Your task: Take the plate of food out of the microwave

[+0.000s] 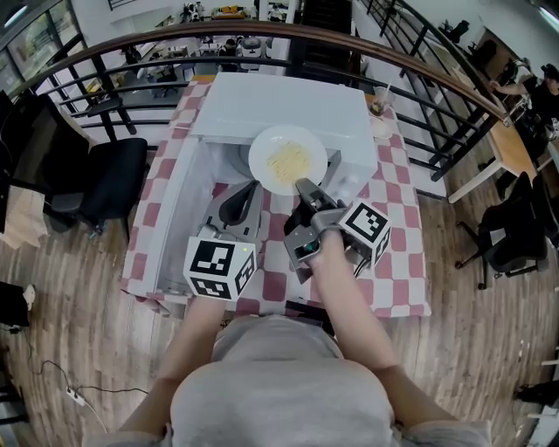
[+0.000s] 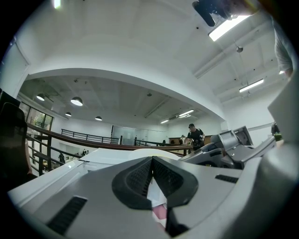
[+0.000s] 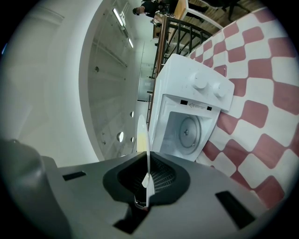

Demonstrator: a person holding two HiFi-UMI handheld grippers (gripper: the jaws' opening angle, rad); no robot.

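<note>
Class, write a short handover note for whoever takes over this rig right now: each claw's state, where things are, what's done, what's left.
Right claw: shut on the rim of the plate of noodles, which is held in front of the microwave.
Left claw: shut, empty, beside the right one.
Microwave door: open; the cavity shows only its turntable.
Done: plate is out.
Left: probably set it down on the checked tablecloth.

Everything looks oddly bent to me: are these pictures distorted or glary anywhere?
Head view: the wide lens bows the brown wooden handrail into an arc. Left gripper view: the long ceiling strip light glares to white. Right gripper view: black corners, and the red-and-white checked tablecloth curves.
</note>
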